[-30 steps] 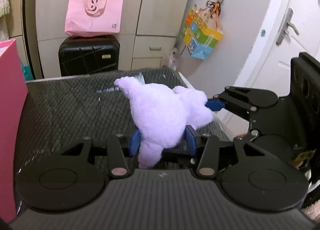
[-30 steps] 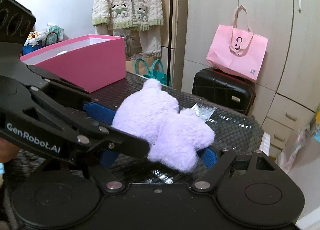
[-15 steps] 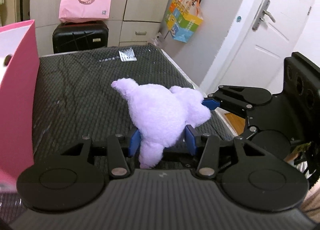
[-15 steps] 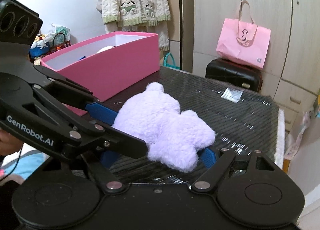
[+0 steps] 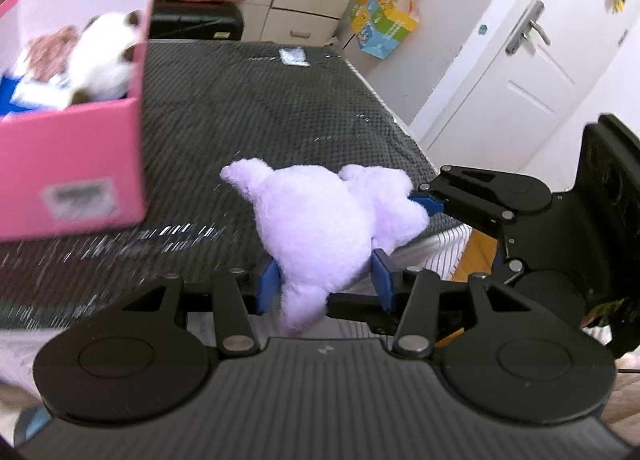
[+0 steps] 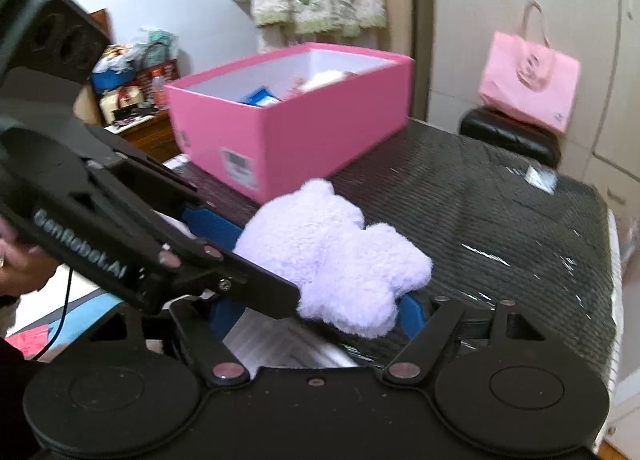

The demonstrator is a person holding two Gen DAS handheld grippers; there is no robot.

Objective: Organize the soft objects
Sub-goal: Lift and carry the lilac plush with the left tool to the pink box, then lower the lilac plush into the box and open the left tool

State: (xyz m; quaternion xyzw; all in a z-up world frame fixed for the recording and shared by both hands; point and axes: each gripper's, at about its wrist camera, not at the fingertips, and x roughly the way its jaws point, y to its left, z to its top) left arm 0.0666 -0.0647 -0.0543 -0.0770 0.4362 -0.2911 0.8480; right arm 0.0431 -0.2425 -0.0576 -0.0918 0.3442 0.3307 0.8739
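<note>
Left gripper [image 5: 325, 280]: its two blue pads press into the sides of the purple plush toy [image 5: 324, 228], clamping the toy's lower body; one stubby limb hangs down between the pads. Right gripper [image 6: 320, 310]: closed on the same toy [image 6: 332, 248] from the opposite side, one blue pad visible at the toy's right, the other largely hidden behind the left gripper's black body. In the left wrist view the right gripper [image 5: 430, 202] enters from the right, a blue pad tip touching the toy. The toy is held between both grippers above the near right edge of the table [image 5: 240, 120], a dark, woven-textured surface.

Writing: white lettering "GenRobot.AI" runs along the left gripper's housing in the right wrist view, blurred. A white label on the pink box [image 6: 296, 132] is unreadable, as is the one in the left wrist view [image 5: 76, 164].

The pink box stands at the table's left edge. Inside it lie a white plush [image 5: 104, 60] with brown patches, a brownish plush [image 5: 48, 50] and something blue; motion blur obscures their details. A small clear packet [image 5: 294, 56] rests near the table's far edge. Beyond the table: a pink tote bag [image 6: 528, 80], cut off at the top in the left wrist view, on a black suitcase [image 6: 508, 136]; a colourful bag [image 5: 382, 30] hanging on the wall; a white door [image 5: 532, 60].
</note>
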